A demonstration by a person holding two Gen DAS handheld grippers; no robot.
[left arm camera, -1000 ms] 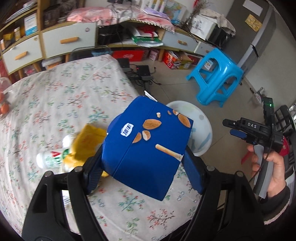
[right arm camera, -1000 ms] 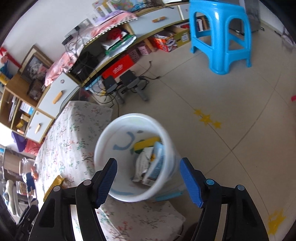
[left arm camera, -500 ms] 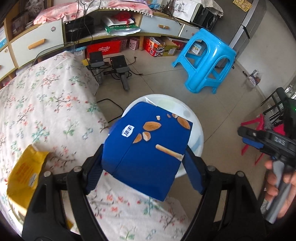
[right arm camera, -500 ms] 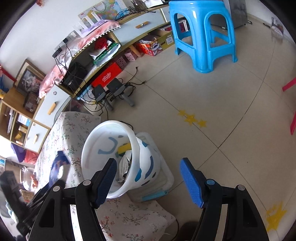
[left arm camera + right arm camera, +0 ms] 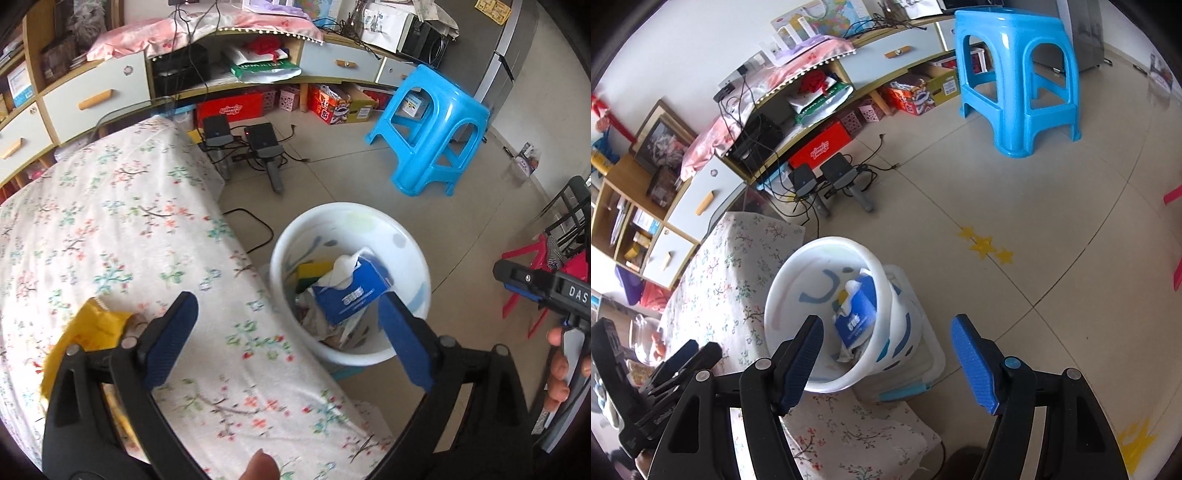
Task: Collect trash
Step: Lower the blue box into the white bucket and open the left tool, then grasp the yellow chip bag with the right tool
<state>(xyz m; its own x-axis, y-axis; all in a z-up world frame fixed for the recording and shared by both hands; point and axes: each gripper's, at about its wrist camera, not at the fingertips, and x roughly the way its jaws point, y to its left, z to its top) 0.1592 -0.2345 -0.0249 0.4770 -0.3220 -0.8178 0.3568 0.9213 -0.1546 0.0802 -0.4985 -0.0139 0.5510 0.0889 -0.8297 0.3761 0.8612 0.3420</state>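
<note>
The yellow wrapper (image 5: 86, 332), seemingly a light, crinkly, easily crushed bag, lies on the floral-clothed counter (image 5: 140, 229) beside the left gripper (image 5: 288, 332), best pinched at an edge; both grippers, the right gripper (image 5: 886, 354) included, are held apart and empty near the white bin (image 5: 413, 254).

The surface (image 5: 122, 236), draped in a white cloth printed with small flowers, carries a crumpled yellow plastic wrapper (image 5: 88, 332) near its close edge. On the pale tiled floor (image 5: 1015, 192) just beside the surface stands a round white plastic bin (image 5: 417, 254), raised on a clear lidded box (image 5: 923, 350). Farther off on the floor stand a bright blue plastic stool (image 5: 432, 136), two dark handheld devices (image 5: 240, 144) with tangled cables, and some yellow star stickers (image 5: 984, 245)
</note>
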